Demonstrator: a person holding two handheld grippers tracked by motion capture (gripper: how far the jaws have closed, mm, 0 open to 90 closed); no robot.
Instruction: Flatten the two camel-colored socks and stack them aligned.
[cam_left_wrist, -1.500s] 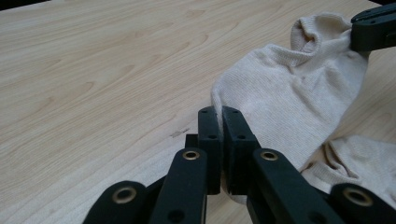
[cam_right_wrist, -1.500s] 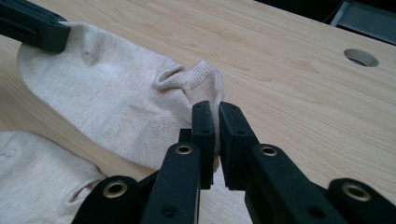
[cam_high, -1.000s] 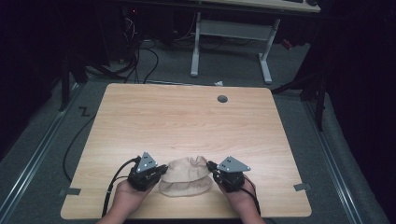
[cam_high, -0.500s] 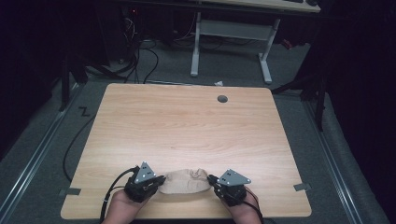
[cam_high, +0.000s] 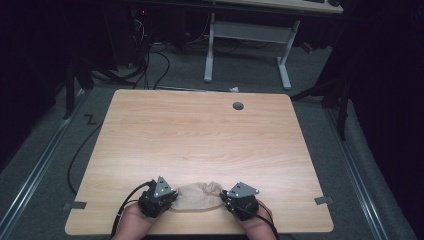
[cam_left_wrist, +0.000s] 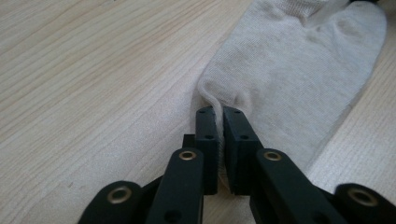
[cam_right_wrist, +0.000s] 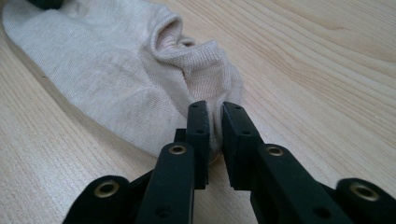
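A beige sock (cam_high: 198, 196) lies flat on the wooden table (cam_high: 200, 140) near its front edge, stretched between the two grippers. My left gripper (cam_high: 169, 199) is shut on the sock's left end; in the left gripper view the sock (cam_left_wrist: 299, 70) has a fold of its fabric pinched between the jaws of the left gripper (cam_left_wrist: 219, 112). At the other end my right gripper (cam_high: 226, 196) is shut on the sock (cam_right_wrist: 121, 70), whose bunched cuff sits in the right gripper (cam_right_wrist: 214, 108). A hand holds each gripper at the table's front edge.
A round cable hole (cam_high: 238, 105) sits near the table's far edge. Another desk's white legs (cam_high: 247, 45) and loose cables (cam_high: 150, 55) lie on the floor beyond. Tape marks (cam_high: 324, 200) sit at the table's front corners.
Both grippers have drawn back toward the front edge, pulling the sock with them. The sock has flattened and stretched out between them.
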